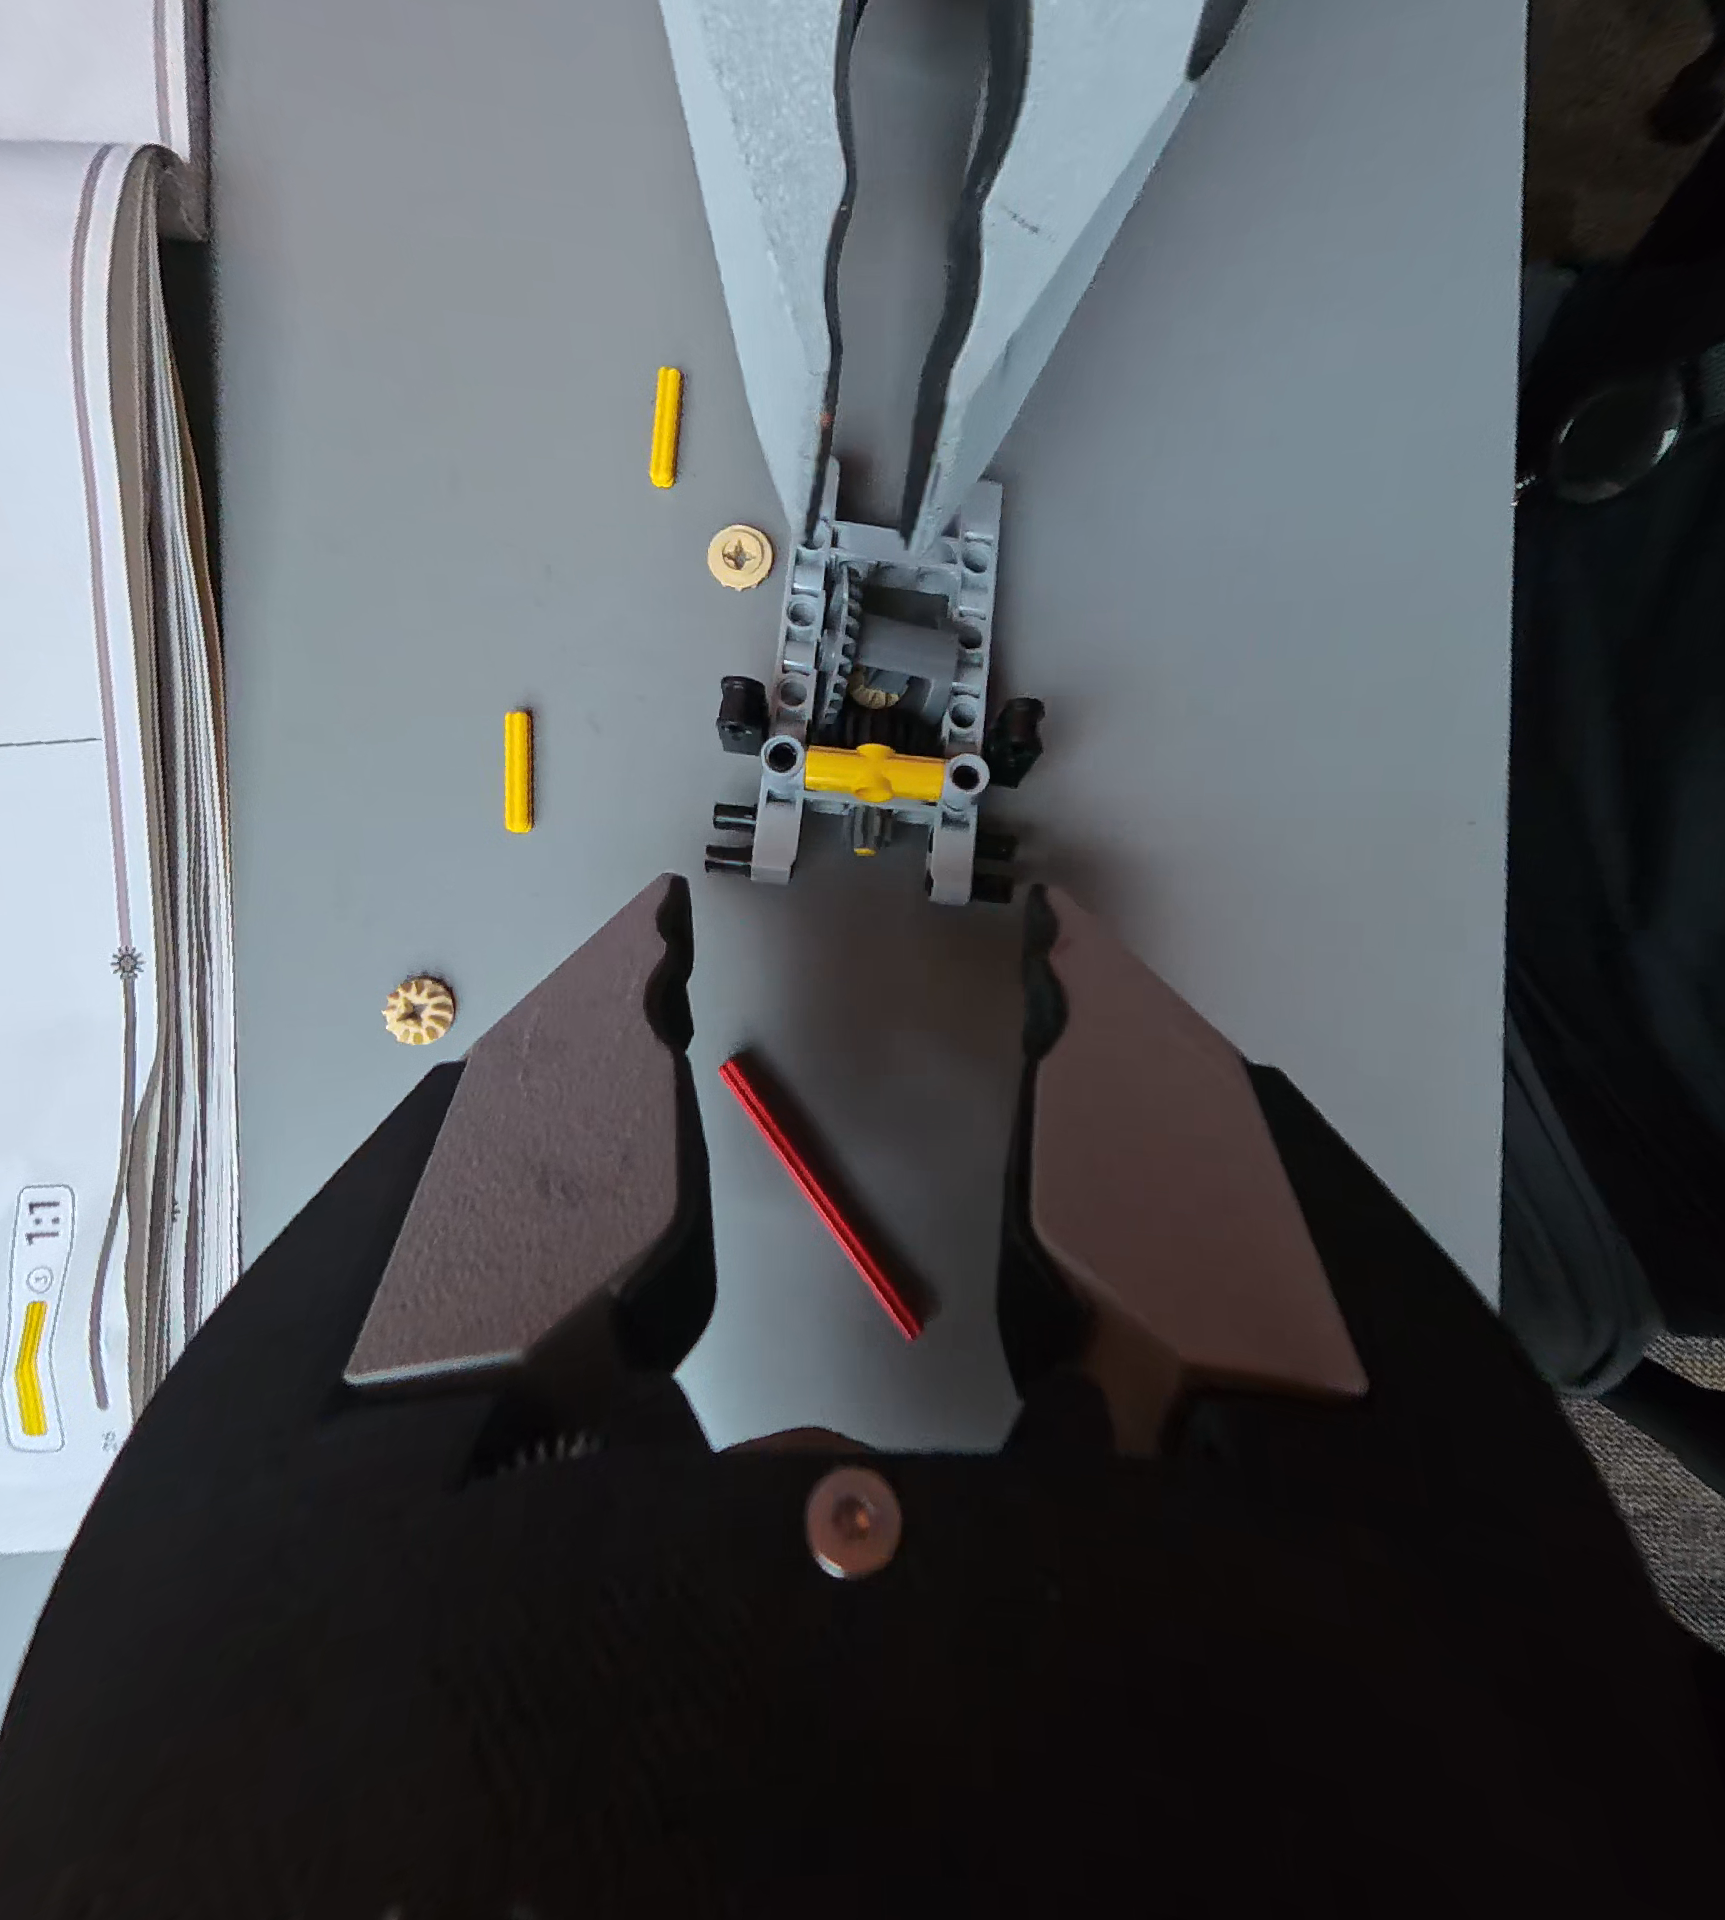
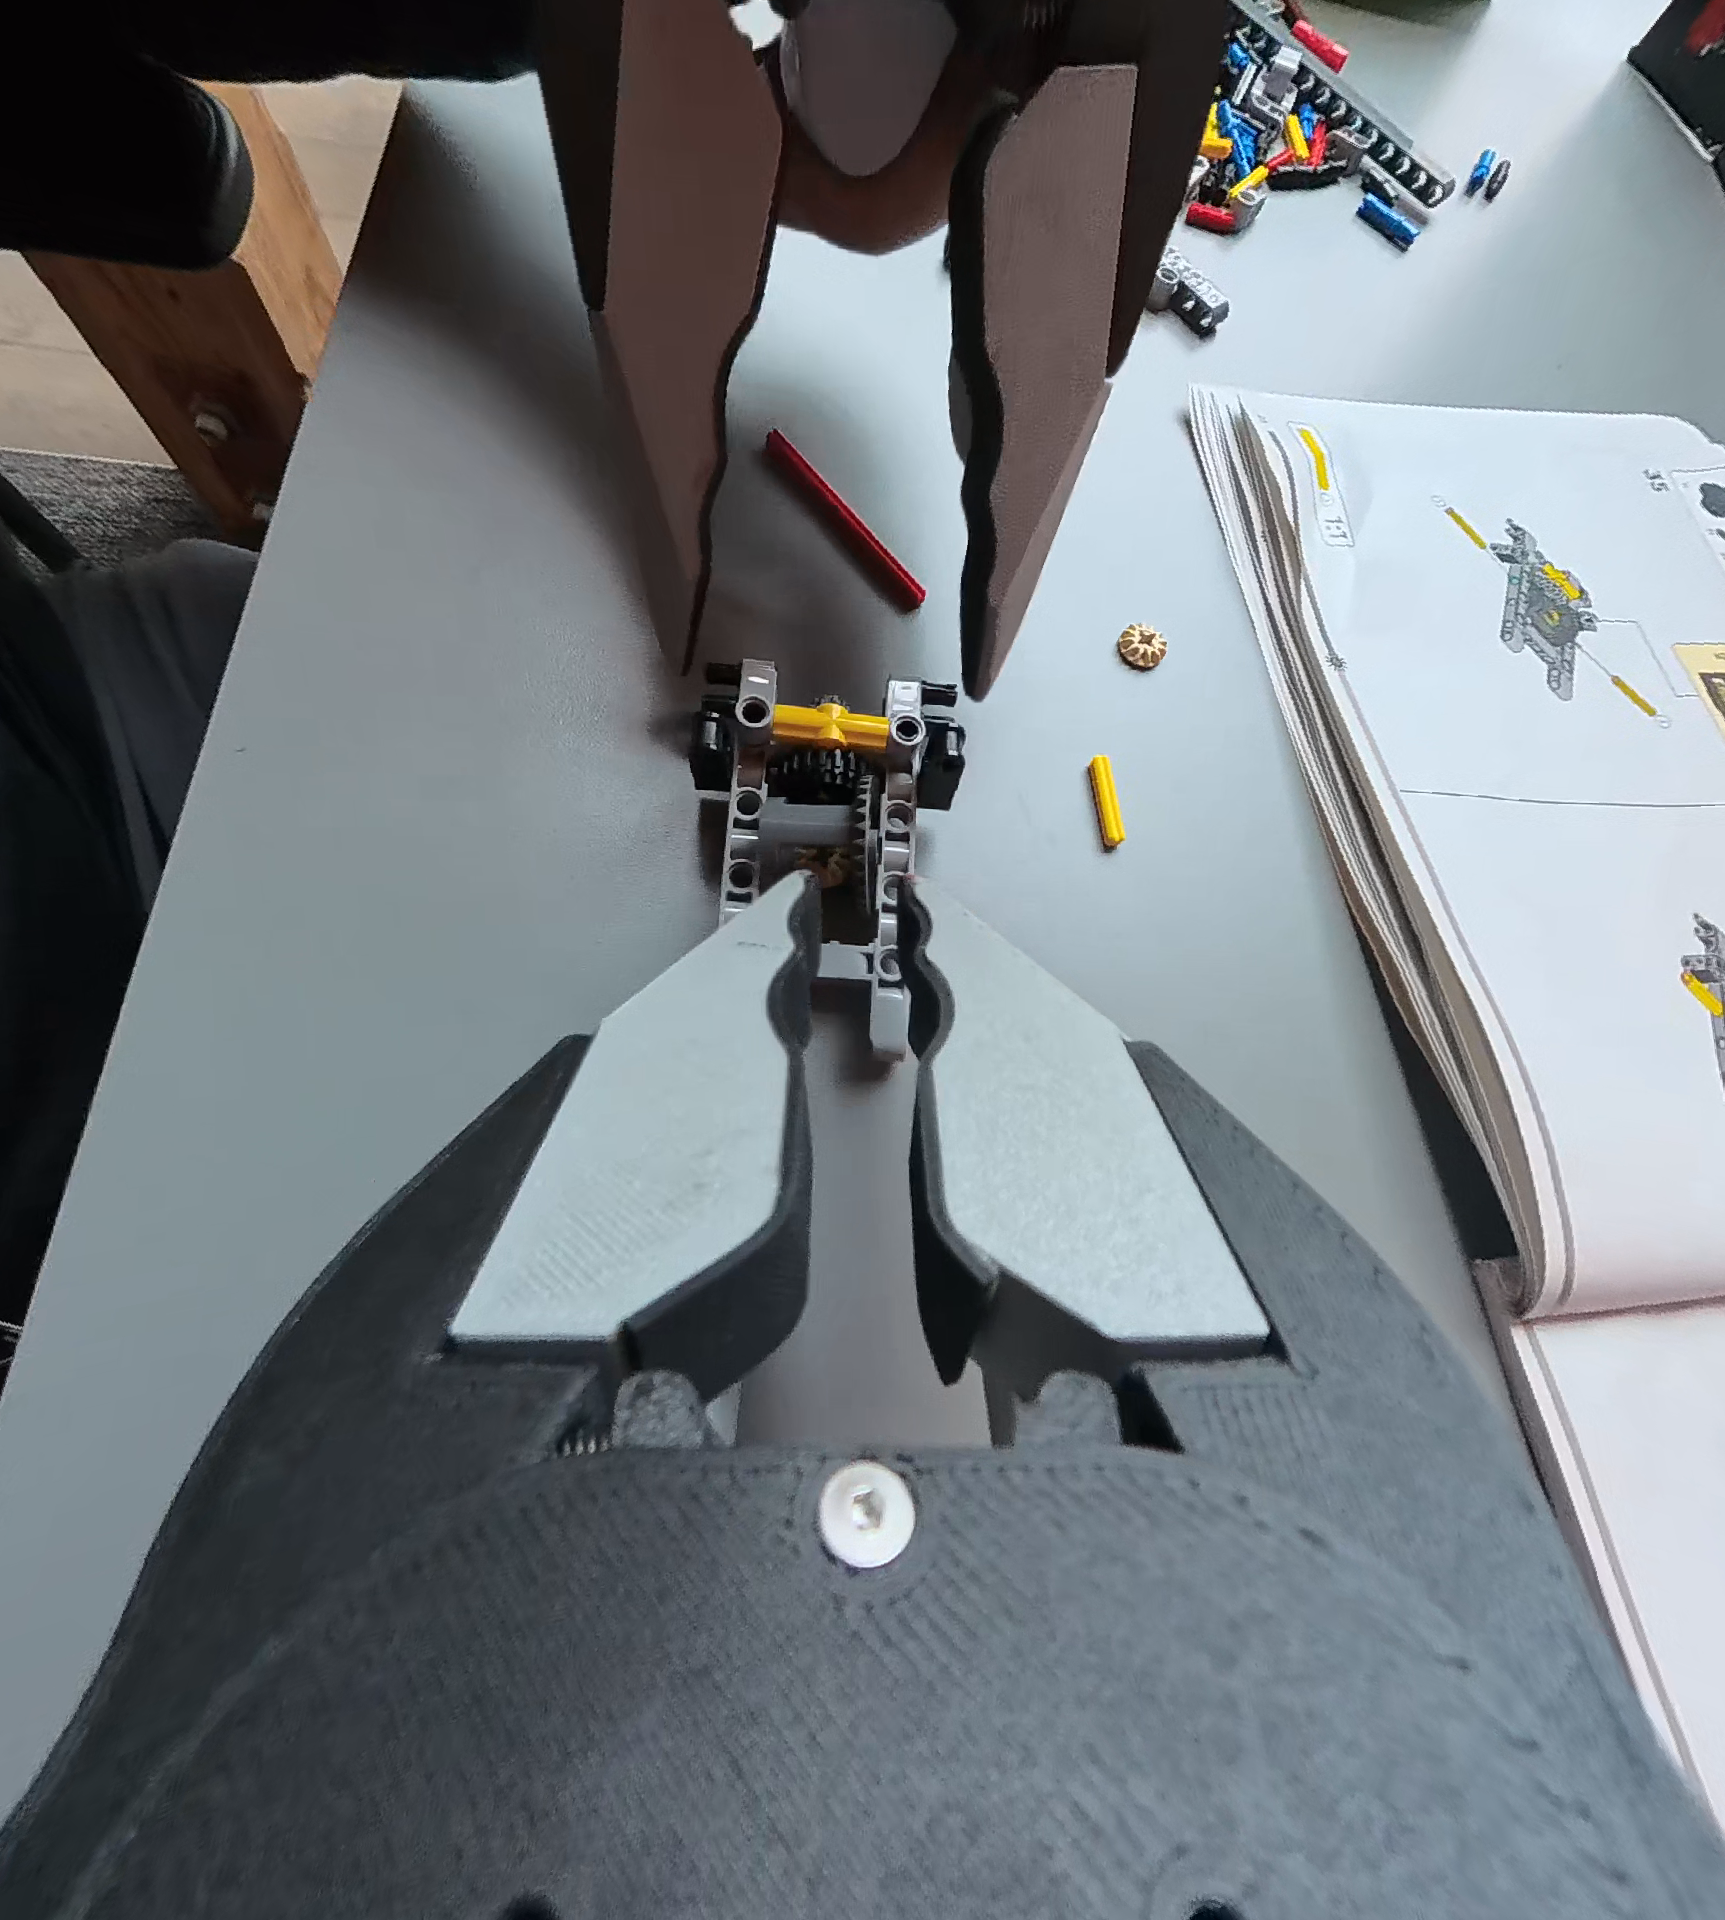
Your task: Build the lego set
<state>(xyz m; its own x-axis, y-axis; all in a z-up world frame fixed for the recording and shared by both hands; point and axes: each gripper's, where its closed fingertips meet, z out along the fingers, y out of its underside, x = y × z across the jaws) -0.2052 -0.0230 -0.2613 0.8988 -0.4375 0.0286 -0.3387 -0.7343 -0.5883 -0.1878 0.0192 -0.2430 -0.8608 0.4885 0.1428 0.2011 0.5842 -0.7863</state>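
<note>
**Right gripper steadied the gear frame while the left stood open before it**

The partly built assembly [image 1: 879, 707] sat on the grey table [image 1: 1253, 623], a grey beam frame around dark gears with a yellow connector [image 1: 873, 774] across one end and black pins jutting from its sides. The right gripper [image 2: 863, 894], with grey fingers, was narrowed onto the frame's other end; its pads appeared to pinch a beam there, though the exact contact was hidden behind the fingertips. The left gripper [image 1: 853, 904], with brown fingers, hung wide apart just short of the connector end and held nothing. A red axle [image 1: 822, 1195] lay loose on the table between its fingers.

Beside the frame lay two short yellow axles [image 1: 666, 426] [image 1: 518, 771] and two tan gears [image 1: 740, 556] [image 1: 418, 1008], all apart from one another. The open instruction booklet [image 2: 1564, 831] lay at the table's edge, and a heap of spare pieces [image 2: 1294, 135] sat farther off.

The step in hand was probably fetching the next part for the frame. To do it well, the right gripper would need to keep the frame flat and unmoving, and the left should close on an axle across its middle, lift it level, and line it up with its hole before pushing, so the frame did not skid or twist.
</note>
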